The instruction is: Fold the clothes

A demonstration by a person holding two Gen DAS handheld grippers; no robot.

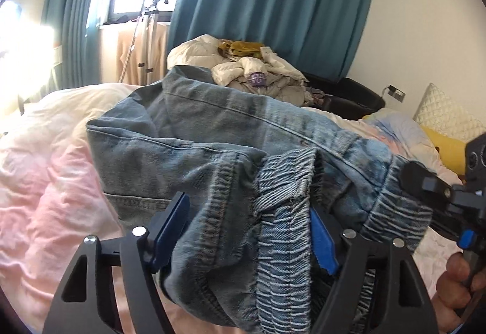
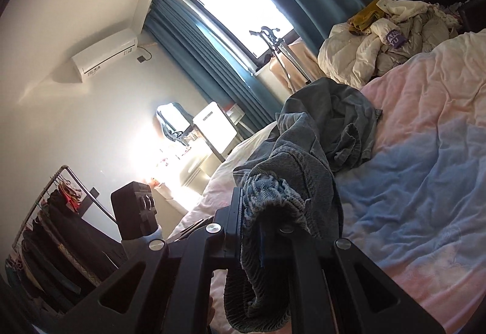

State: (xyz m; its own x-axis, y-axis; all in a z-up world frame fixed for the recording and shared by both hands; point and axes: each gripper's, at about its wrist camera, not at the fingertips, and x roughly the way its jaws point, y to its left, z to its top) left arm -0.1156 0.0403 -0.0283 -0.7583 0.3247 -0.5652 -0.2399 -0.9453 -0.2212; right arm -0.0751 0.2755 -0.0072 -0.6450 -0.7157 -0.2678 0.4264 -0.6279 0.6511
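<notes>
Over the pink and blue bed (image 2: 425, 167), the jeans (image 1: 182, 133) hang bunched, heavy and floppy denim. The left gripper (image 1: 247, 230) and right gripper (image 2: 262, 209) each pinch the elastic waistband (image 1: 282, 212), probably the firmest place to hold.

We read this as home bedroom; wide bed under crumpled pink-and-blue quilt (image 2: 425, 151); quilted white pillow (image 1: 440, 112) and yellow cushion (image 1: 446, 148) at its head; long teal curtains (image 1: 273, 9) beside bright window (image 2: 240, 9); white wall-mounted air conditioner (image 2: 104, 53) high on pale wall; heap of cream bedding and loose clothes (image 1: 243, 66) past bed's far edge; metal clothes rail hung with dark garments (image 2: 57, 212) by wall; we note black armchair (image 1: 349, 94) under curtain.
</notes>
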